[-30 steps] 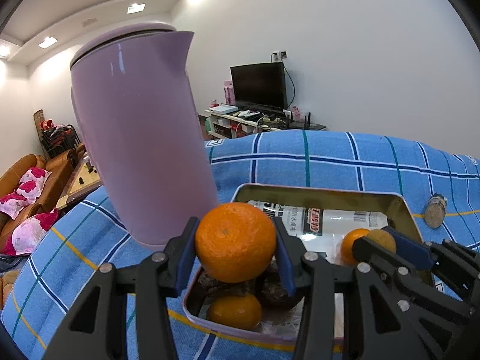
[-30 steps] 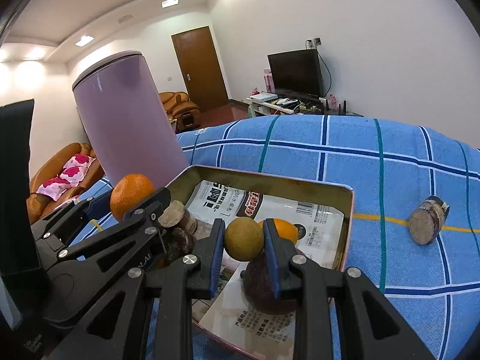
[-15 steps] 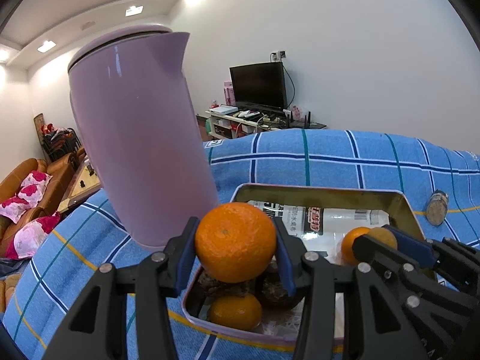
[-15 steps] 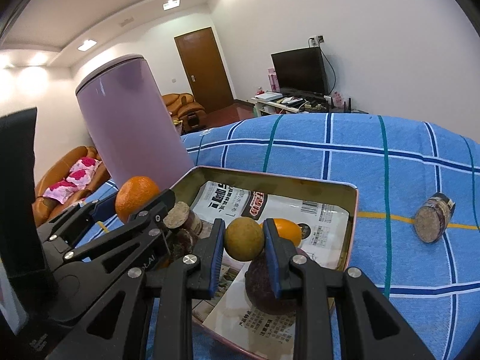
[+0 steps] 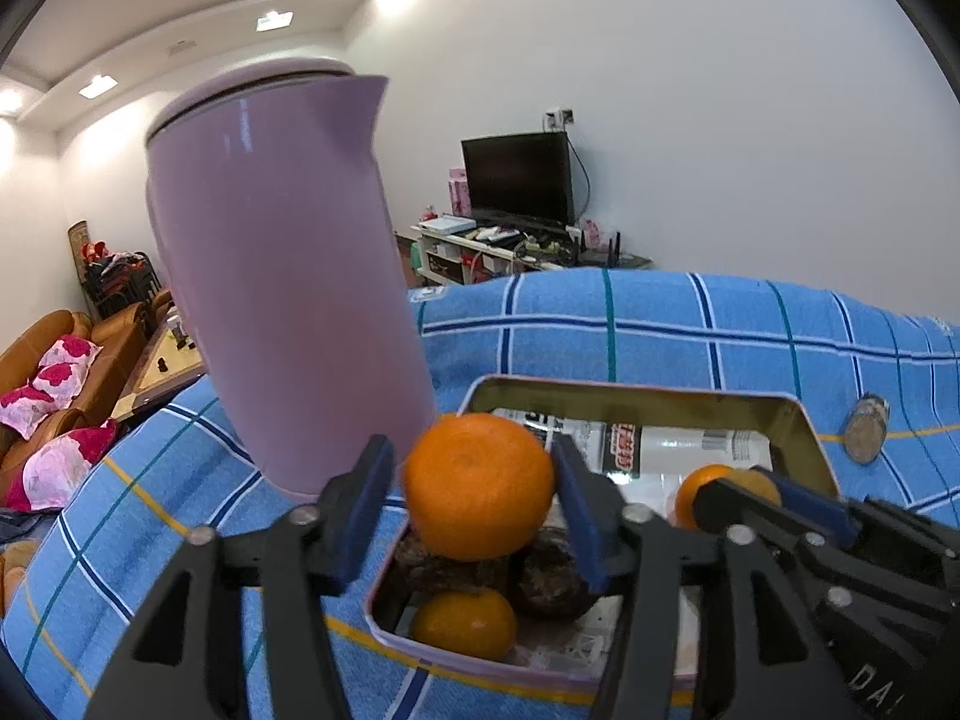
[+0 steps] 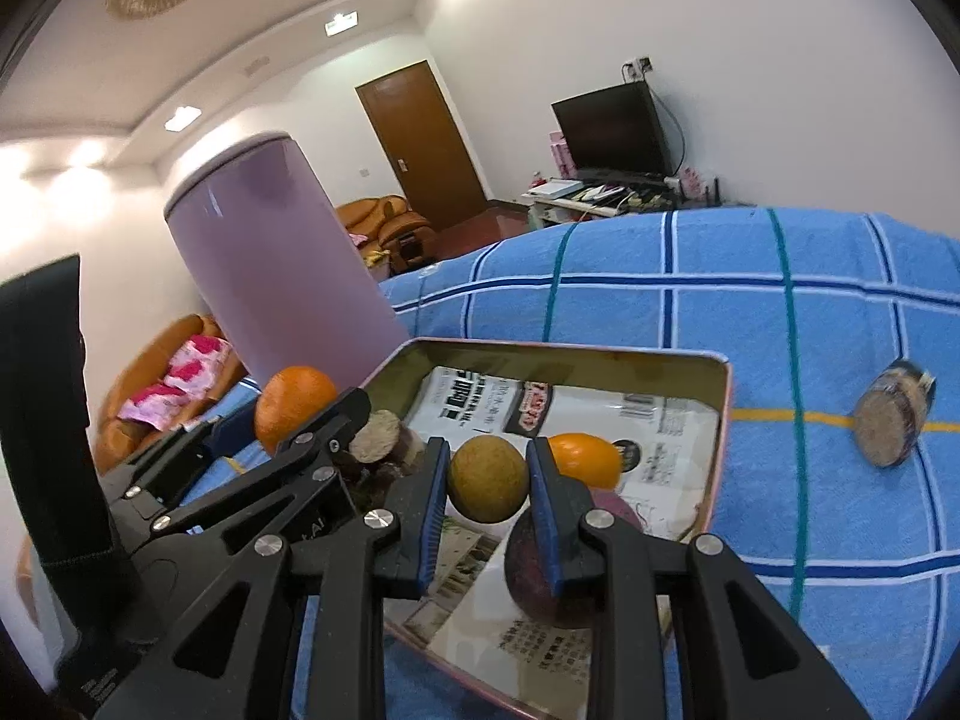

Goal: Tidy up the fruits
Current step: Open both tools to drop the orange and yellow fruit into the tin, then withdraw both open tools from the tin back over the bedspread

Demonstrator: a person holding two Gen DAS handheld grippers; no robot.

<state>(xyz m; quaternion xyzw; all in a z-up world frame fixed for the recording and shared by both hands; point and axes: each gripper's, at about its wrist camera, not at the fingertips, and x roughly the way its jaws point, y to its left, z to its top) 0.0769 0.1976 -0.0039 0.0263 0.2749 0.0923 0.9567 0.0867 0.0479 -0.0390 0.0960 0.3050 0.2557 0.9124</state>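
A large orange rests on dark wrinkled fruits at the near left corner of the metal tin. My left gripper is around it, jaws opening: the left pad stands clear of the peel and the right pad is at its edge. Over the tin, my right gripper is shut on a small yellow-brown round fruit. Inside the tin lie another orange, a small orange fruit and a dark purple fruit on printed paper.
A tall purple kettle stands just left of the tin on the blue checked cloth. A small jar lies on its side to the right of the tin. The two grippers are close side by side.
The left jaws have spread away from the large orange, leaving a gap at the left pad. The right gripper has rolled slightly, its fruit still held.
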